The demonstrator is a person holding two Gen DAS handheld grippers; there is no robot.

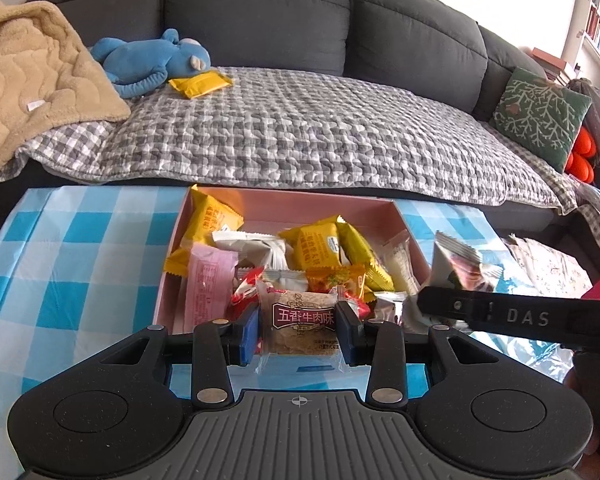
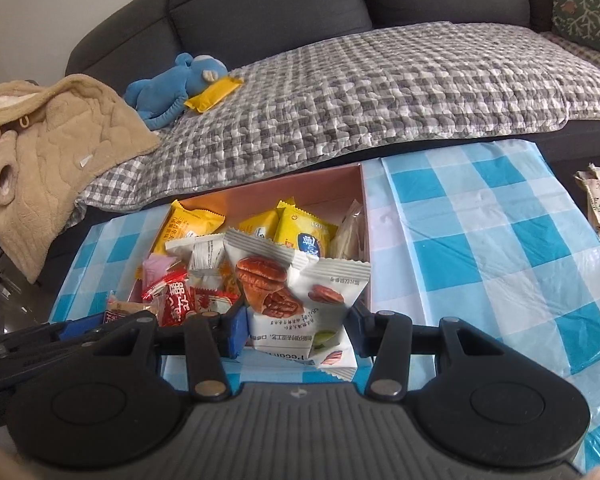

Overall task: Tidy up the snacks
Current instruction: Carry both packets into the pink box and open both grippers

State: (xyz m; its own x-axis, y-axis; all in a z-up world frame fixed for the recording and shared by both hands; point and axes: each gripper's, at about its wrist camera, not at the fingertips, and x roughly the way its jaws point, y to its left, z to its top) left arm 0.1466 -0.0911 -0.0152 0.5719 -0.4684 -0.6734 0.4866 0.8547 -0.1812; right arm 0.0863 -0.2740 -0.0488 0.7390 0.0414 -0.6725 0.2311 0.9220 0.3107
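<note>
From the left wrist: the left gripper (image 1: 297, 328) has its blue pads pinched on a clear-wrapped beef-flavour cracker pack (image 1: 300, 322), held right at the near edge of the pink box (image 1: 414, 246). That box sits on the blue checked tablecloth (image 1: 80, 248) and is already crowded with yellow, white, pink and red packets, so most of the sorting looks done. One yellow packet (image 1: 200, 83) lies out on the sofa beside the blue plush toy (image 1: 152, 60), clearly left to collect.

Over to the right wrist: the right gripper (image 2: 298, 330) is clamped on a white pecan packet (image 2: 296, 300), just short of the box's near rim. Both held packs look ready to drop in.
</note>
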